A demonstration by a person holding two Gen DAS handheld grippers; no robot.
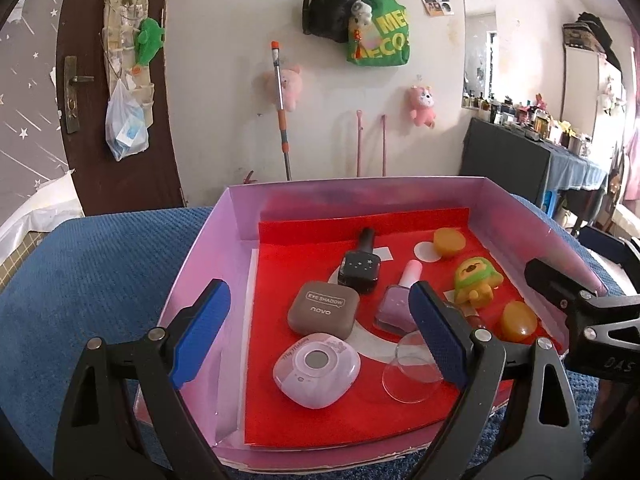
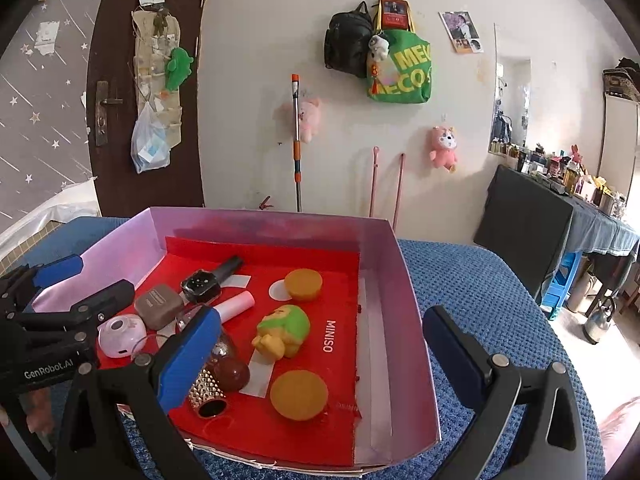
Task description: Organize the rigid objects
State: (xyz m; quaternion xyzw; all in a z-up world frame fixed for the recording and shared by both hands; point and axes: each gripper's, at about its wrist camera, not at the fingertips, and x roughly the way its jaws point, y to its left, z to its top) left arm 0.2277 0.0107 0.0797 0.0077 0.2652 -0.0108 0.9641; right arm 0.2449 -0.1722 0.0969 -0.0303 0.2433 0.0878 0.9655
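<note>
A pink box (image 1: 224, 248) with a red liner holds a brown eye-shadow compact (image 1: 324, 312), a lilac round case (image 1: 316, 370), a black nail-polish bottle (image 1: 360, 268), a purple one (image 1: 398, 304), a clear glass cup (image 1: 412, 368), a green-and-yellow toy (image 2: 284, 330), two orange pucks (image 2: 303, 284) (image 2: 299, 394) and a gold studded bottle (image 2: 216, 384). My left gripper (image 1: 320, 292) hangs open over the box's left half, above the compact and case. Over the right half my right gripper (image 2: 322, 316) stands open too. Neither holds anything.
The box sits on a table covered with blue textured cloth (image 1: 100, 272). Behind are a brown door (image 1: 120, 80), a mop (image 1: 282, 120) against the white wall with hanging bags, and a cluttered dark side table (image 1: 520, 152) at the right.
</note>
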